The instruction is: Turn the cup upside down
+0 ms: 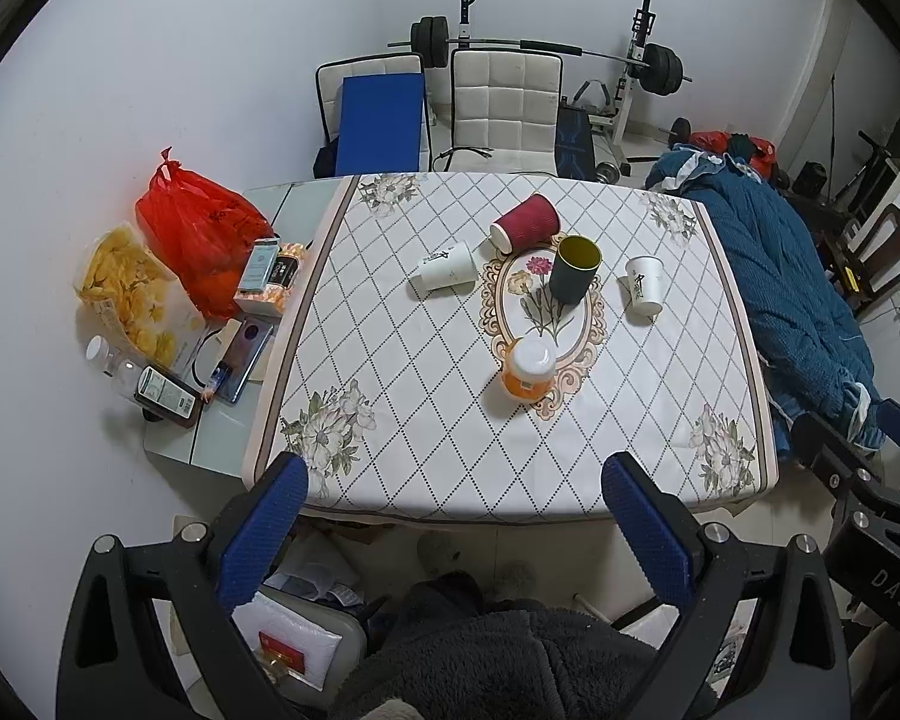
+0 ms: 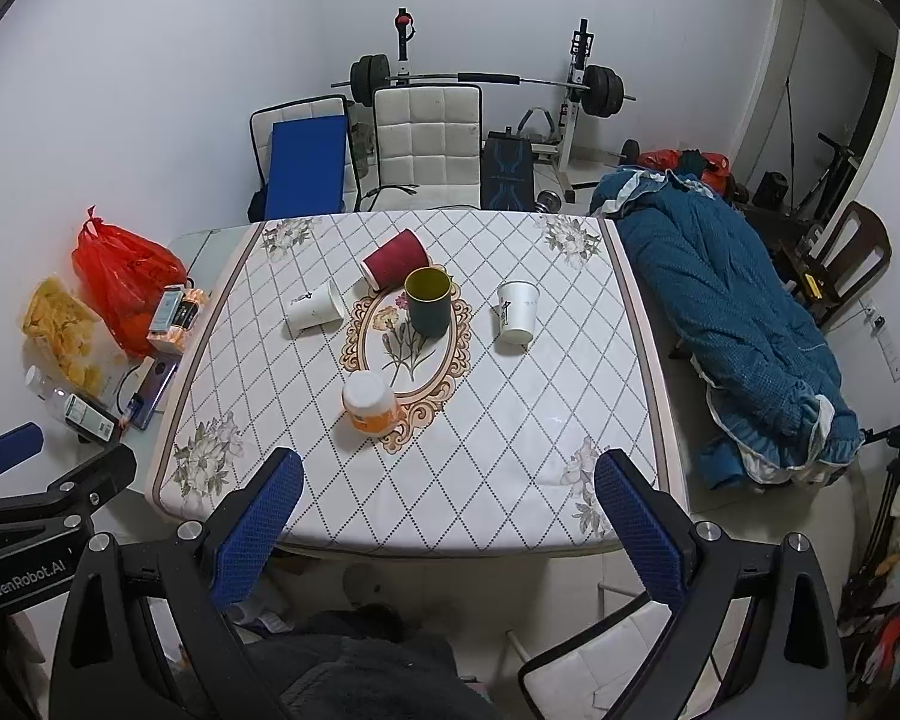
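Both tools hang spread and empty short of the near edge of the worktop (image 2: 570, 420): the left tool (image 1: 456, 474) and the right tool (image 2: 447, 471) each show two blue ribbed pads set wide apart, gripping nothing. Ahead of them, a dark green cup with a yellow-green inside (image 2: 428, 301) stands upright, mouth up, on the oval flower medallion at the middle of the white diamond-patterned cloth. A ribbed red paper cup (image 2: 393, 265) lies on its side just behind it, to the left, and seems to touch a white paper cup with black lettering (image 2: 315, 306) that also lies on its side. A second white paper cup (image 2: 517, 311) stands mouth down to the right of the green one, apart from it. Nearer the tools, an orange jar with a white lid (image 2: 369, 403) stands on the medallion's lower rim. Left of the cloth, on bare glass, sit a red plastic bag (image 1: 201, 228), a clear bag of yellow chips (image 1: 129, 294) and small boxes. A blue quilt (image 2: 732, 324) lies heaped to the right; a barbell rack (image 2: 486, 81) and white padded chairs stand against the far wall.
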A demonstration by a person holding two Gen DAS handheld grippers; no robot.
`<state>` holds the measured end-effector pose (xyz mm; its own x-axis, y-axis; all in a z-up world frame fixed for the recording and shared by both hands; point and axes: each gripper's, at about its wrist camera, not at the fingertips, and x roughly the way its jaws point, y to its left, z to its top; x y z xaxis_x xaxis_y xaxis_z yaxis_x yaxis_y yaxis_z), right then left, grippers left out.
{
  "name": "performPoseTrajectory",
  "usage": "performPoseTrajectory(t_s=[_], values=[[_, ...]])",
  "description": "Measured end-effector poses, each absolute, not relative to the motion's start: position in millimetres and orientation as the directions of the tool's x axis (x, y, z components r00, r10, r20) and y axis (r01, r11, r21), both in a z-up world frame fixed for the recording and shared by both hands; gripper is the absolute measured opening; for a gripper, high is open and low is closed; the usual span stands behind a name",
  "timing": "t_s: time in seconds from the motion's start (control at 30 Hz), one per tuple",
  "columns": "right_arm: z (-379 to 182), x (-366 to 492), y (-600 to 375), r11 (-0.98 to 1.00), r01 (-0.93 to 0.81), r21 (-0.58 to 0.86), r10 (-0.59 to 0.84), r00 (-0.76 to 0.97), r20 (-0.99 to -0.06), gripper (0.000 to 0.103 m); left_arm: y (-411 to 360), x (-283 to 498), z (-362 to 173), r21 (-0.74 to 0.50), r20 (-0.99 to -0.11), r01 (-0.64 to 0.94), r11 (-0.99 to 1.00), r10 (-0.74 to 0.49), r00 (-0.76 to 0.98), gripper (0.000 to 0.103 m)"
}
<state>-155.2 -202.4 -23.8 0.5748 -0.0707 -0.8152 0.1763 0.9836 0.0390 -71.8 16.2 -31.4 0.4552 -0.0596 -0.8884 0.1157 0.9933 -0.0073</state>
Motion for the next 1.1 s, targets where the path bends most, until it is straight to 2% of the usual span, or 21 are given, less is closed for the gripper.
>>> performPoseTrajectory(t_s=[1.1], values=[[-13.6,-155.0,-195.3,0.987,0.153,0.048,-0.05,0.574,-0.817,0.1,27.5,-75.4,-26.3,-0.005,-0.881,0.101,0.995,-0.052,0.471,0.1]])
